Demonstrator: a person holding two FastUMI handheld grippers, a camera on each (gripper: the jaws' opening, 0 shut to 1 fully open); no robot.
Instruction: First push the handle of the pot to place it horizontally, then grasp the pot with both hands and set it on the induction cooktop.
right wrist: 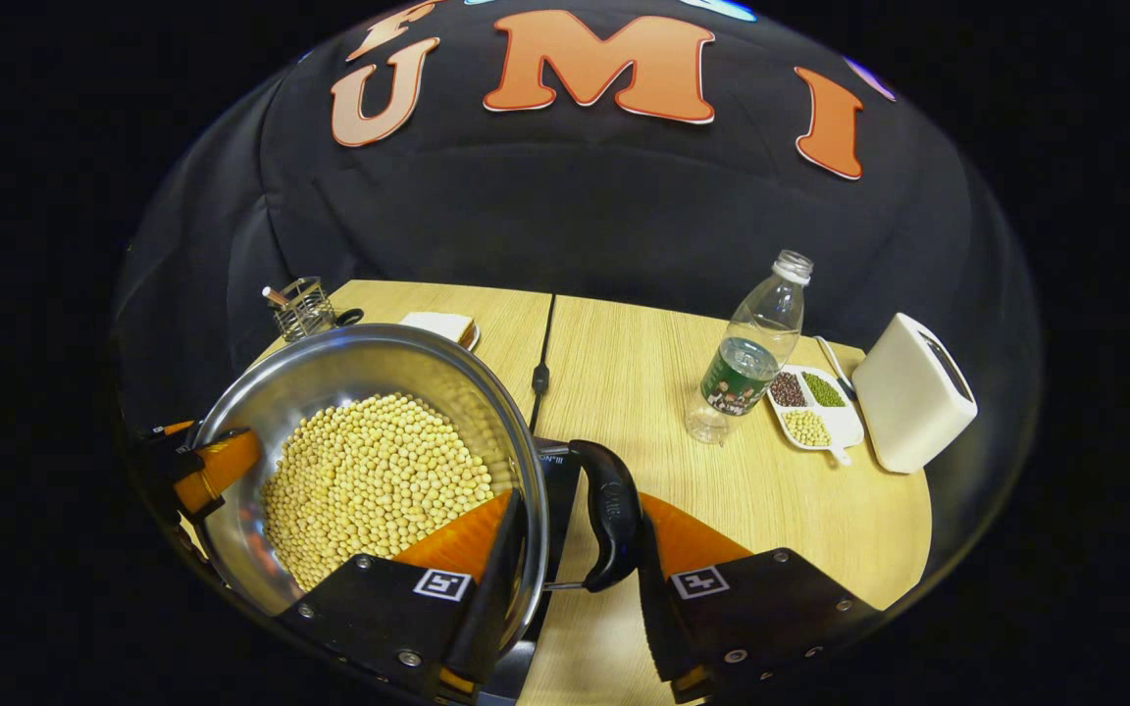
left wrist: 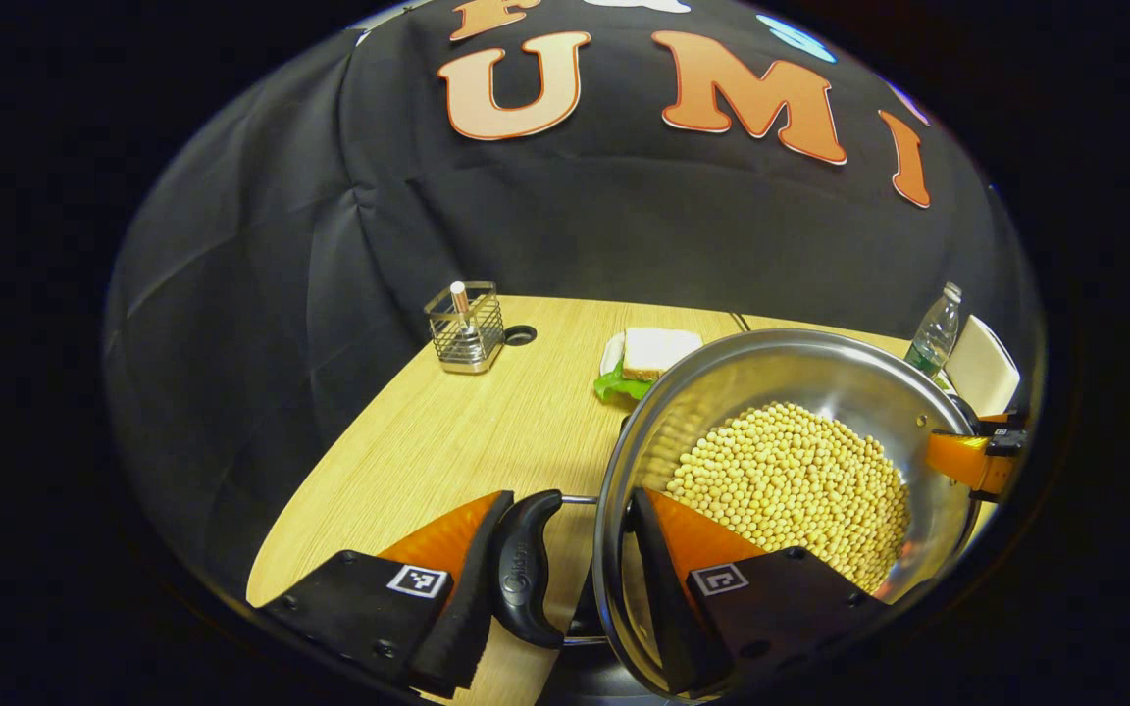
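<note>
- Left gripper [left wrist: 565, 579] straddles the pot [left wrist: 781, 392] at its near side: one finger sits outside the black side handle [left wrist: 526, 569], the other inside the steel wall, so handle and rim lie between the jaws. Whether both pads press hard cannot be told for sure, but the span looks closed down on them.
- Right gripper [right wrist: 575, 579] mirrors this on the opposite handle [right wrist: 612, 525], one finger inside the bowl, one outside the grip; in the left gripper view it shows far off at the rim [left wrist: 967, 459].
- Judged from both holds, the handle-pushing step is done and the carry is in hand.
- Soybeans [right wrist: 369, 490] cover the pot's bottom, so expect a heavy, stiff load with smooth, slippery steel; the loose beans will slide if it tilts. Best hold is at the two loop handles, kept level.
- A dark slab under the pot's near edge [right wrist: 550, 471] is probably the induction cooktop; whether the pot rests on it cannot be told.
- Farther off on the table [right wrist: 643, 392] stand a water bottle [right wrist: 751, 353], a divided dish [right wrist: 813, 407], a white box [right wrist: 913, 392], a wire holder [left wrist: 467, 328] and a sandwich [left wrist: 658, 351].
</note>
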